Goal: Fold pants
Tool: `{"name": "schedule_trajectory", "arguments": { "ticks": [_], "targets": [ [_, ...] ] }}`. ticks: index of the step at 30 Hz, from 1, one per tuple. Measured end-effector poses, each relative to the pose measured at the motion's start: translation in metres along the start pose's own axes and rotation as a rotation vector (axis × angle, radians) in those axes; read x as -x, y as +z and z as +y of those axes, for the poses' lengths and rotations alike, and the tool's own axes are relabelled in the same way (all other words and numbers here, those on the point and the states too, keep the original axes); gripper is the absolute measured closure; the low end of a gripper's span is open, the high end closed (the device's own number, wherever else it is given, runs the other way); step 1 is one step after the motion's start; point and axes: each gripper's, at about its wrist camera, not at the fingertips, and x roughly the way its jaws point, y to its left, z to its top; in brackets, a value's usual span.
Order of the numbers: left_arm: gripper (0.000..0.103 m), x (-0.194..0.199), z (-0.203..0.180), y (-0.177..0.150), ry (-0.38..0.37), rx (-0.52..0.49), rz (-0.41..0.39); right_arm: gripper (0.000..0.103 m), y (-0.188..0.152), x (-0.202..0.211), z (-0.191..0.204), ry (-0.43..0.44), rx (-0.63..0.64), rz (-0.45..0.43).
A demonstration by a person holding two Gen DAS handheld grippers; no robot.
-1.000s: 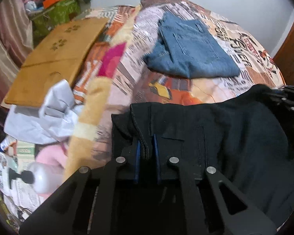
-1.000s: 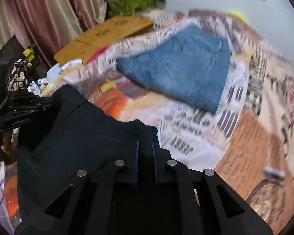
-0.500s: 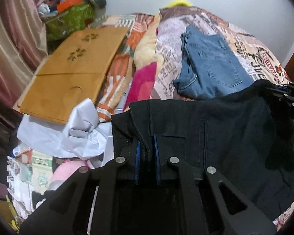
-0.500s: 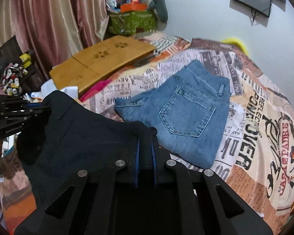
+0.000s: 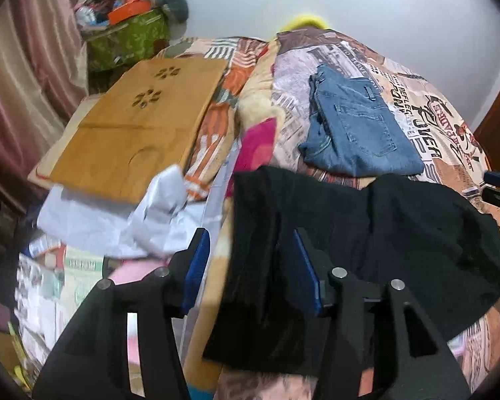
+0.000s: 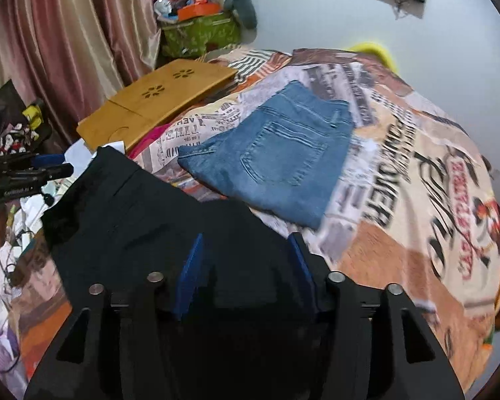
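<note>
Folded black pants (image 5: 383, 233) lie on the patterned bedspread (image 5: 433, 126), near its front edge. My left gripper (image 5: 249, 246) hovers over their left edge. Its jaws are opening, and the fabric runs loose between the blue pads (image 5: 196, 266) without being pressed. In the right wrist view the same black pants (image 6: 133, 206) spread to the left. My right gripper (image 6: 246, 248) is above their right part, jaws opening, with cloth below and nothing pinched. The left gripper (image 6: 26, 175) shows at that view's left edge.
Folded blue jeans (image 5: 356, 133) (image 6: 276, 153) lie further back on the bed. A wooden lap tray (image 5: 133, 126) rests at the bed's left side with white cloth (image 5: 123, 213) under it. A green bag (image 6: 200, 33) and curtains (image 6: 66, 33) stand beyond.
Both grippers were shut on the black pants' top edge. Both have now spread their jaws and lifted back. The pants lie flat on the bed.
</note>
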Motion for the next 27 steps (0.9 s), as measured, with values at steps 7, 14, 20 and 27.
{"name": "schedule_trajectory", "arguments": {
  "ticks": [7,14,20,27],
  "targets": [
    [0.05,-0.004,0.015,-0.047,-0.078,0.125,0.115,0.051,-0.052,0.039,-0.017,-0.033,-0.079,0.012],
    [0.05,0.001,-0.006,-0.068,-0.103,0.127,0.098,0.051,-0.11,0.049,-0.025,-0.064,-0.154,0.072],
    [0.052,-0.016,-0.016,-0.071,0.003,0.128,0.116,0.051,-0.142,0.038,-0.038,-0.06,-0.224,0.125],
    [0.08,-0.013,-0.027,-0.068,0.119,0.062,0.063,0.051,-0.158,0.034,-0.047,0.012,-0.312,0.123]
  ]
}}
